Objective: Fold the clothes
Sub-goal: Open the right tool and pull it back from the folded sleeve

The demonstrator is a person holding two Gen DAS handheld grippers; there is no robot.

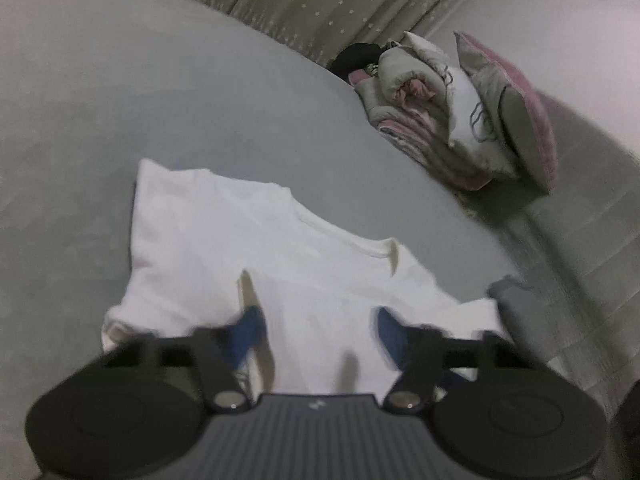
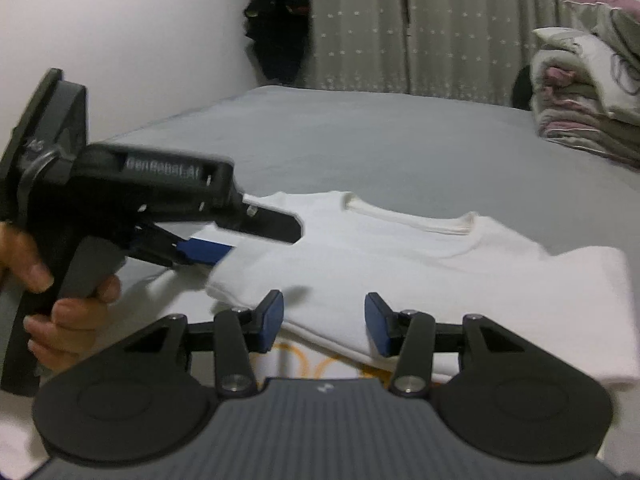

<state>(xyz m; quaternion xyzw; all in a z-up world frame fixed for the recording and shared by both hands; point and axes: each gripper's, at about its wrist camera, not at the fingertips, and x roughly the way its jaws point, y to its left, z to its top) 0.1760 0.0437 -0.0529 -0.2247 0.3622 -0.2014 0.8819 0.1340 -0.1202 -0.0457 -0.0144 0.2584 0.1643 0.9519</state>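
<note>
Lying mid-bed (image 2: 360,136), the white T-shirt (image 2: 420,252) looks partly folded. Left gripper (image 1: 316,328) and right gripper (image 2: 324,318), both spread and empty, hover at its six-o'clock edge; next likely pinching that fold.

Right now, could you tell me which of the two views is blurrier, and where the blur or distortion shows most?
Left wrist view: softer overall; left gripper and its blue fingertips smeared, white cotton T-shirt washed out. Right wrist view: sharper on the right gripper, left gripper streaked. Both: fisheye bends the grey bed sheet.
</note>
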